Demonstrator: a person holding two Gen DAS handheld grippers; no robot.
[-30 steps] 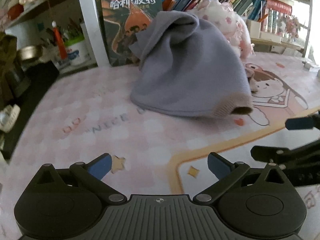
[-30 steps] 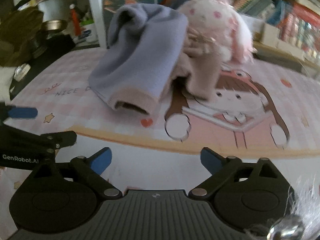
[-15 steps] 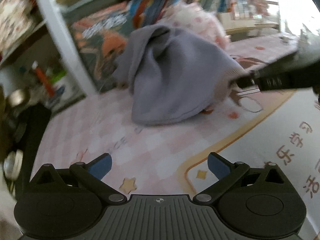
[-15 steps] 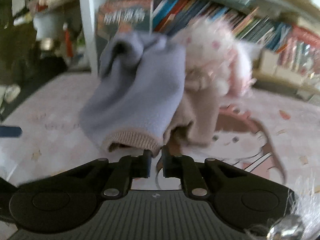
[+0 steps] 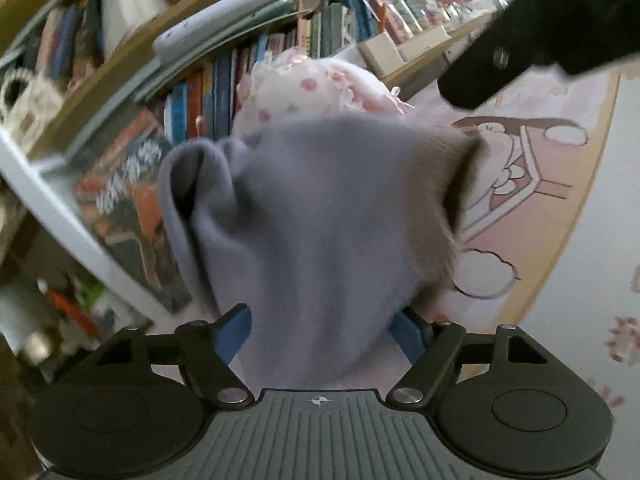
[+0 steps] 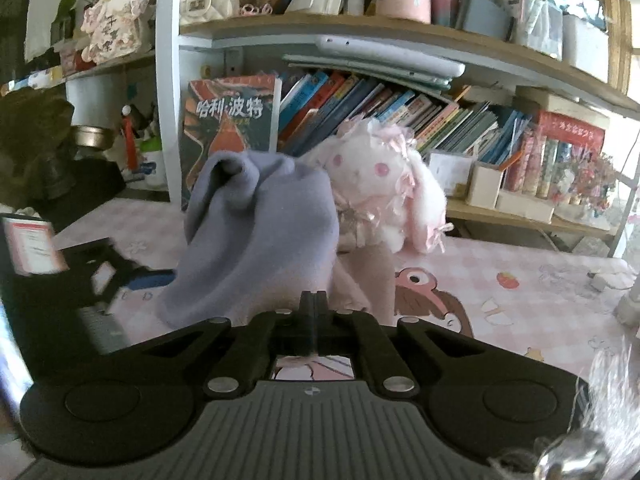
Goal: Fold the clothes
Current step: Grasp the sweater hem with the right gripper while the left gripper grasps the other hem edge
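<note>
While the right gripper (image 6: 313,312) has its fingers pinched together on the ribbed beige cuff of the garment (image 6: 260,248), folding has barely begun: the cloth stands in a crumpled heap on the mat (image 6: 520,292), against a plush toy (image 6: 380,196). Left gripper (image 5: 320,320) has fingers apart, straddling the soft lavender fleece, not yet clamped.

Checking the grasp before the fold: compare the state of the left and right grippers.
The left gripper has its jaws open, straddling the lavender garment; the right gripper has its jaws shut on the garment's edge. Blue pads show on the left, none on the right. Both meet the same garment.
</note>
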